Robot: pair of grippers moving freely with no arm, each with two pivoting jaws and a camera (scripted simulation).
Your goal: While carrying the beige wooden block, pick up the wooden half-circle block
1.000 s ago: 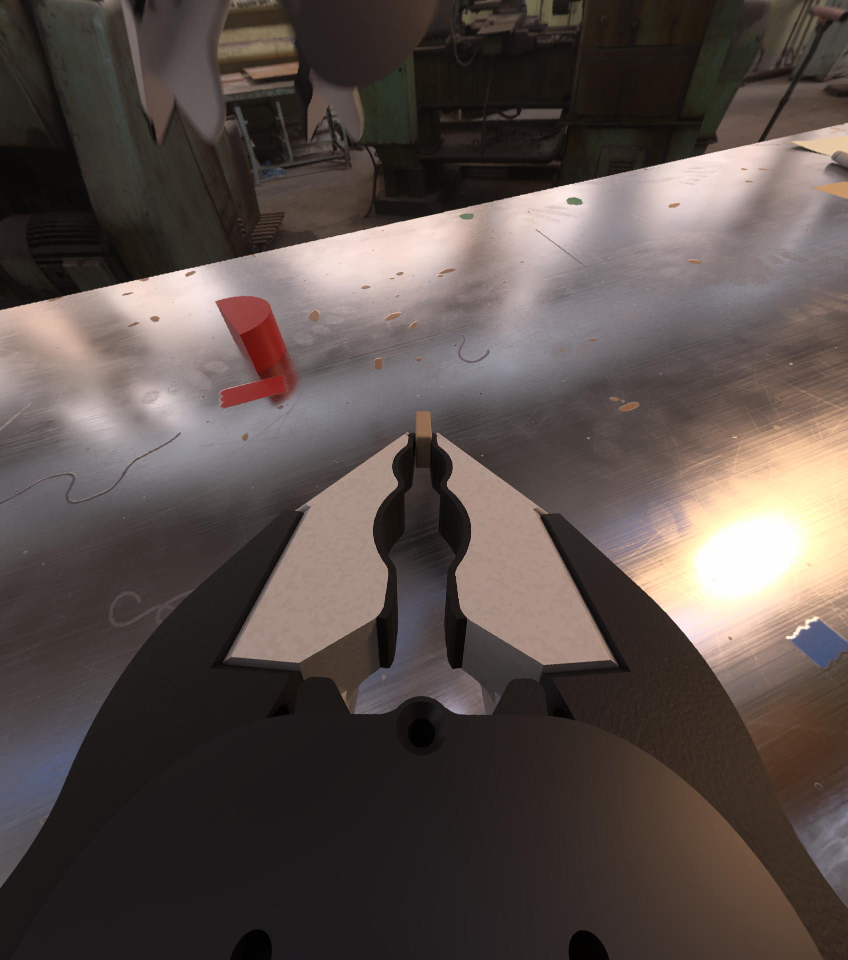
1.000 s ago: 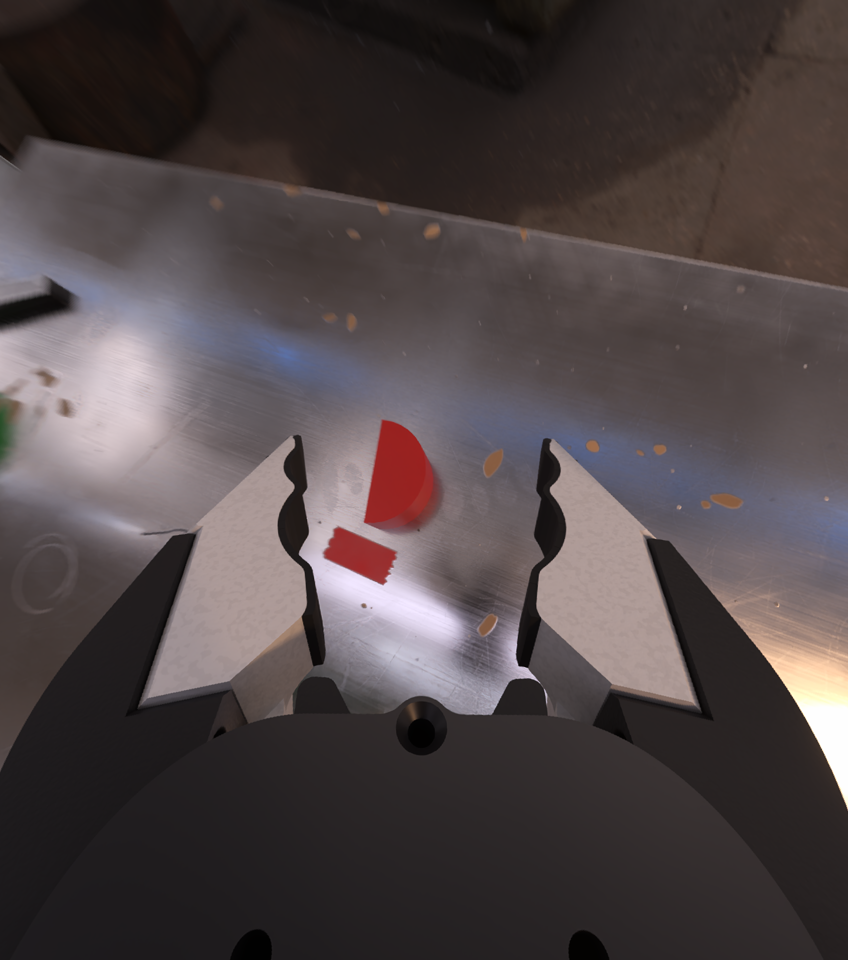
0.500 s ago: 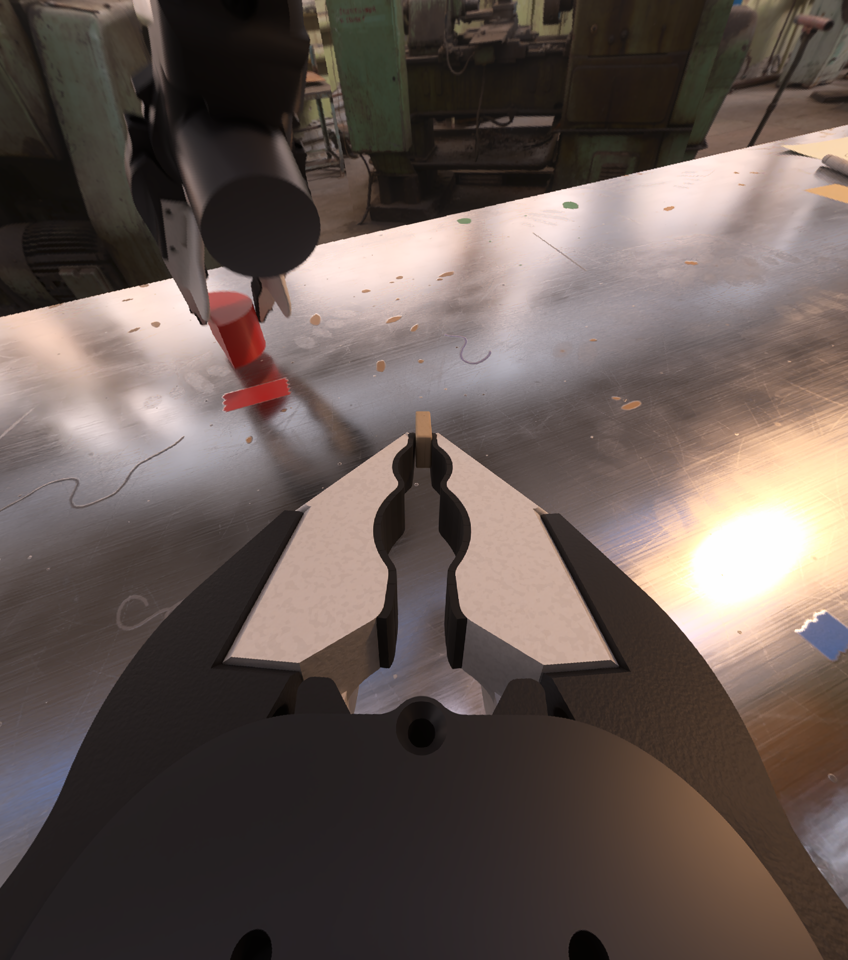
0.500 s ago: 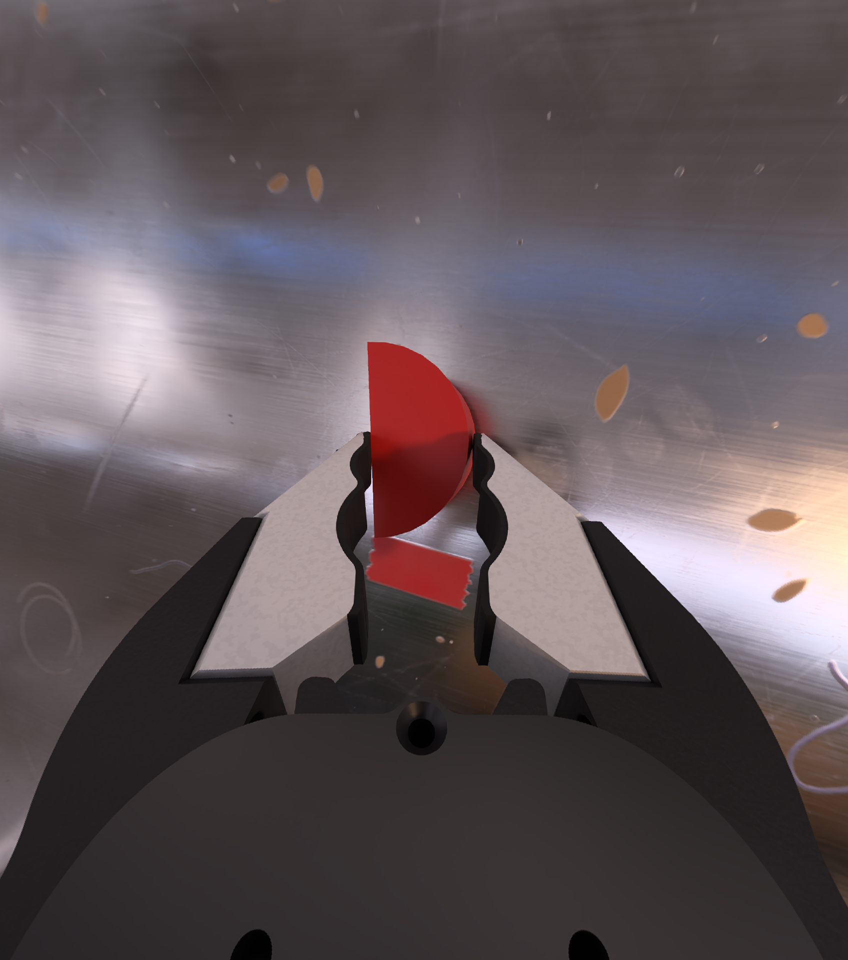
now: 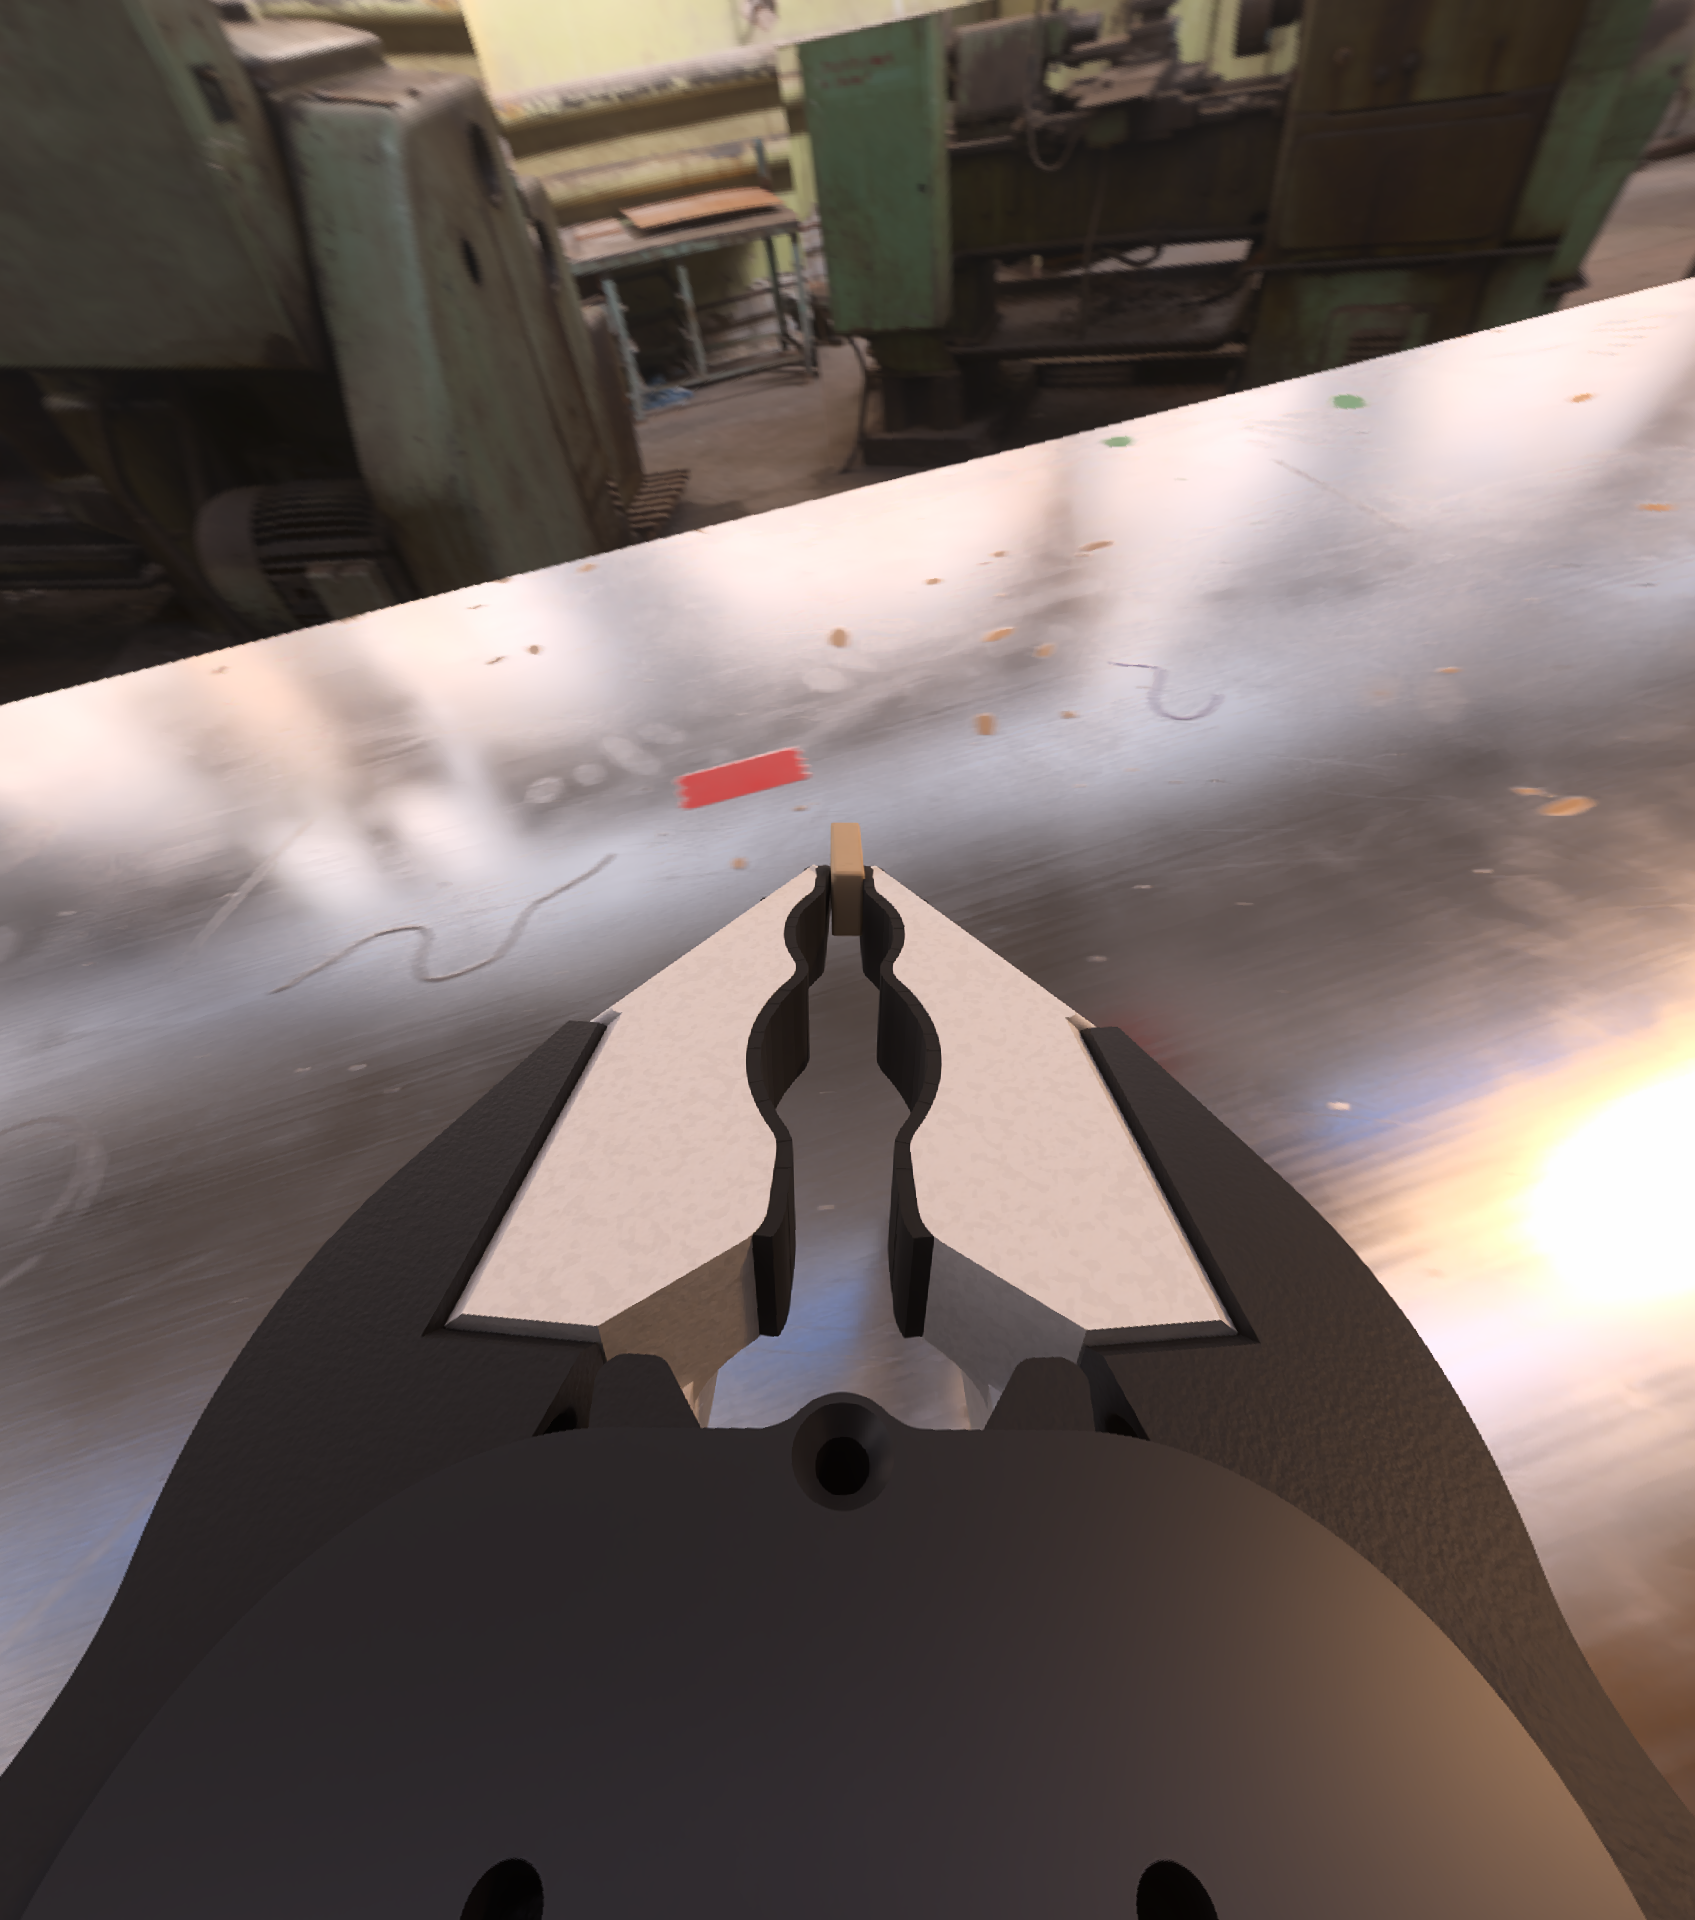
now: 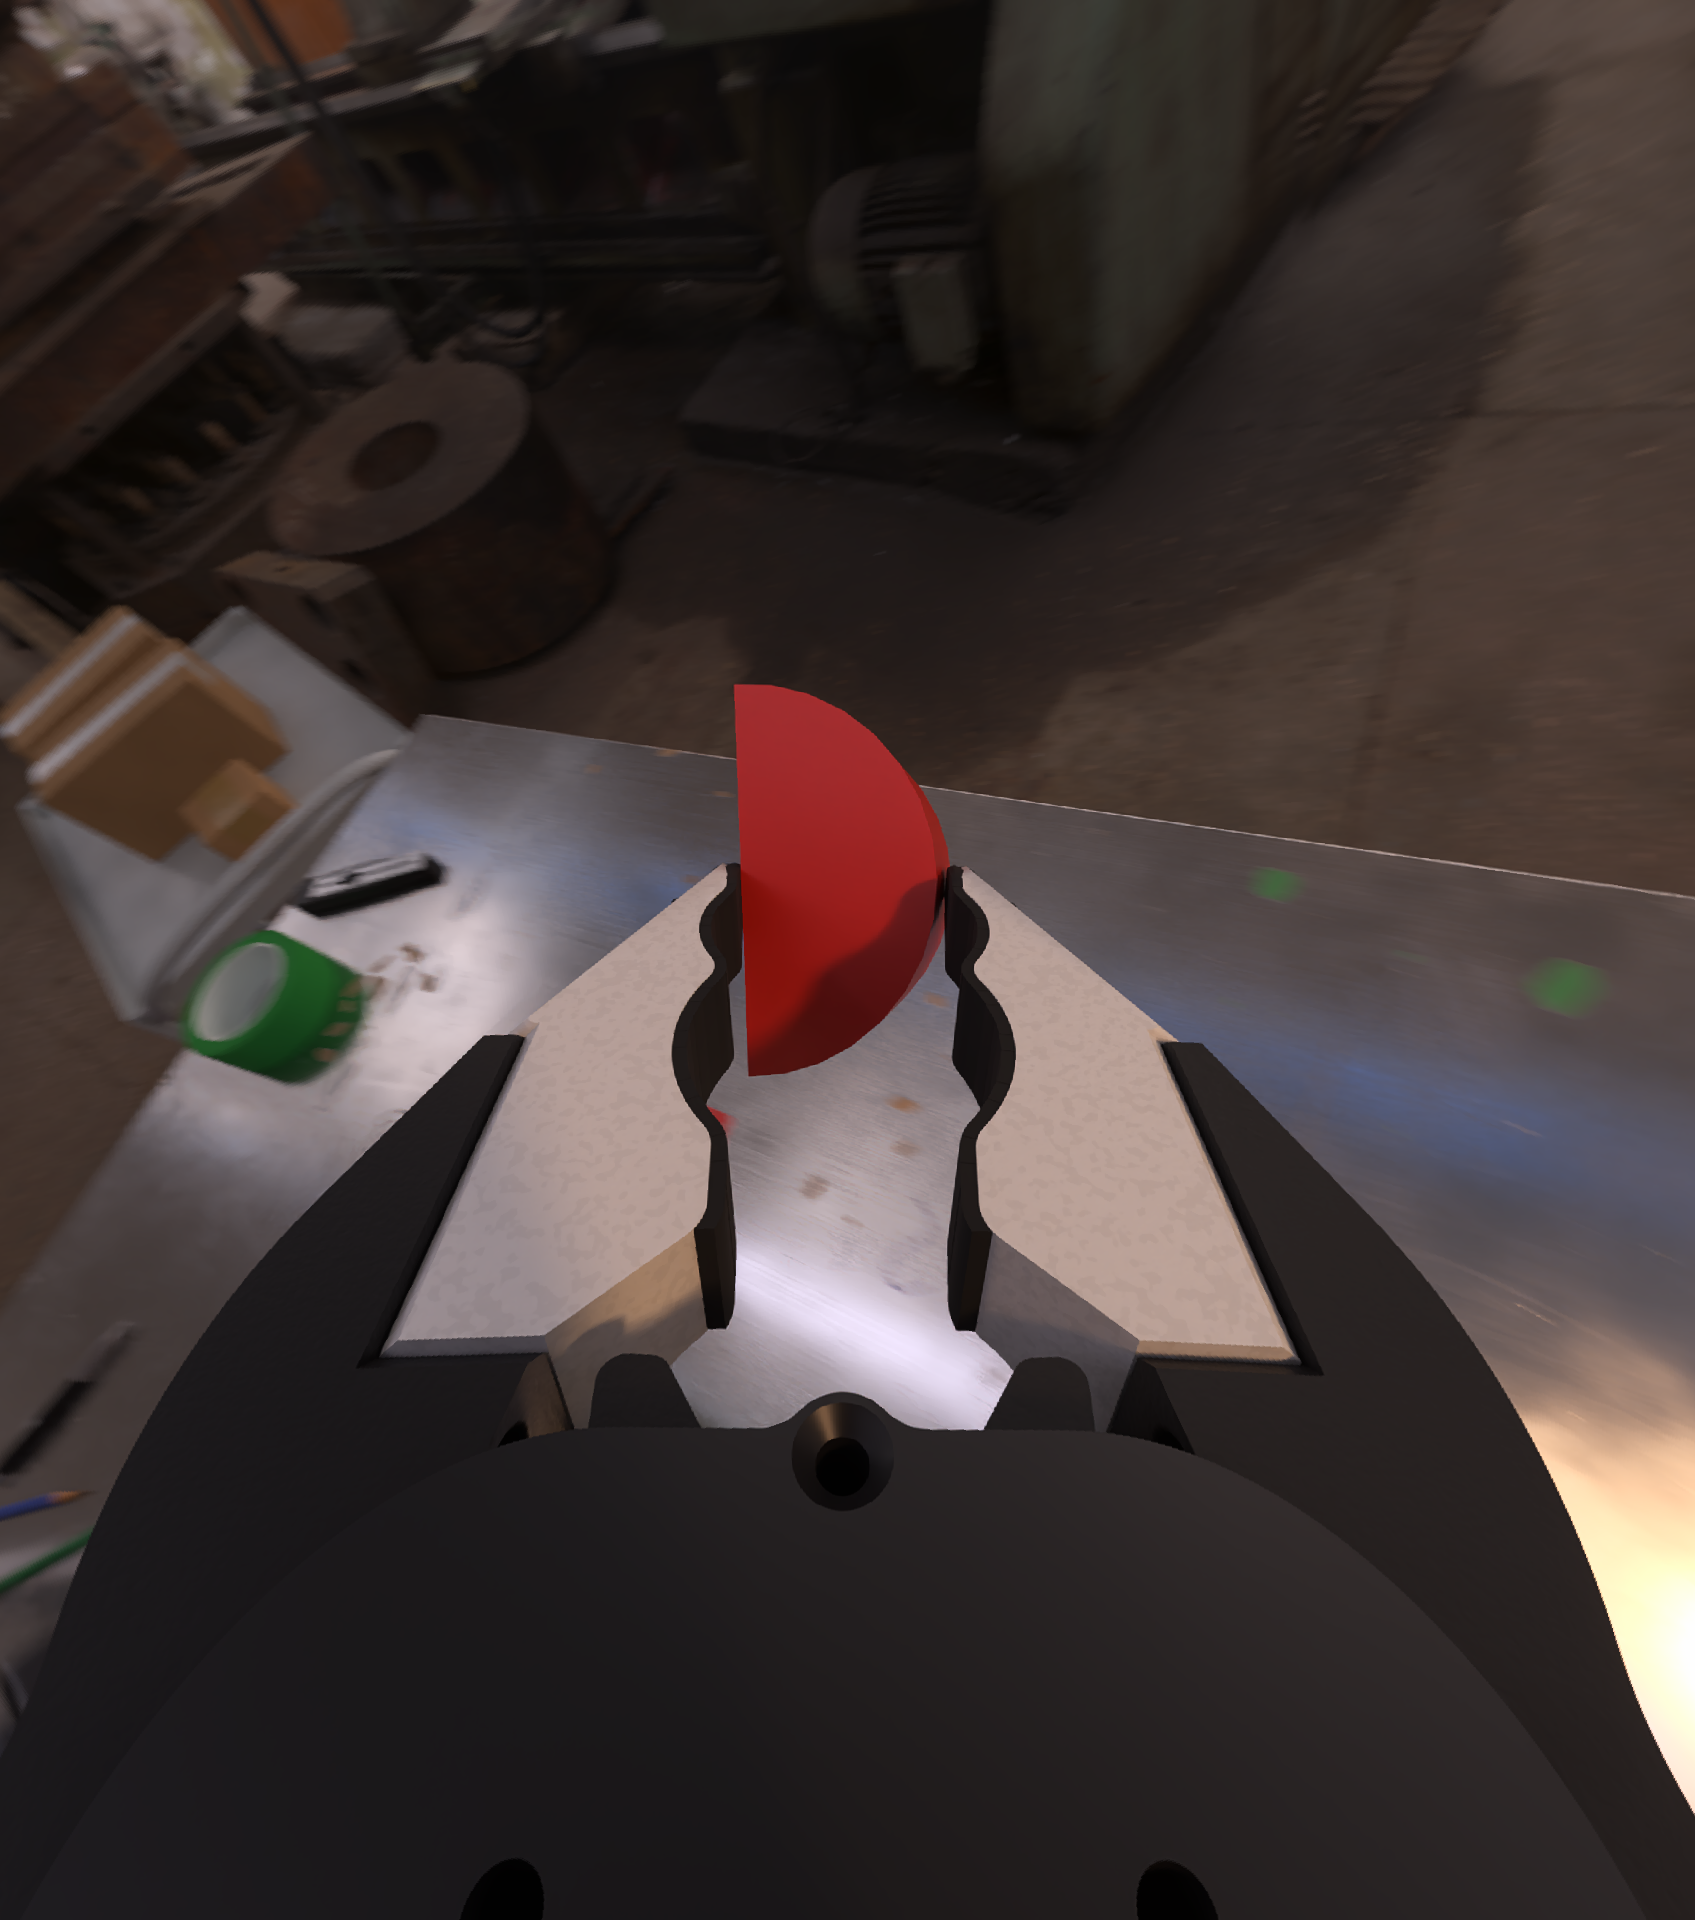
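My left gripper [image 5: 845, 883] is shut on a thin beige wooden block [image 5: 844, 875] that sticks out between its fingertips, held above the shiny metal table [image 5: 1342, 935]. My right gripper [image 6: 841, 883] is shut on the red half-circle block [image 6: 822, 883], flat side to the left, and holds it up off the metal table [image 6: 1342, 1039]. The half-circle block and the right gripper do not show in the left wrist view.
A red strip of tape [image 5: 742, 776] lies on the table ahead of the left gripper. In the right wrist view a green tape roll [image 6: 266, 1003], a black bar [image 6: 367, 883], cardboard boxes [image 6: 147, 758] and pencils [image 6: 17, 1507] lie at the left. The far table edge [image 6: 1342, 847] is close.
My right gripper closed on the red half-circle block and lifted it off the table, tilting up. It and the block left the left wrist view. The left gripper shifted, still holding the beige block.
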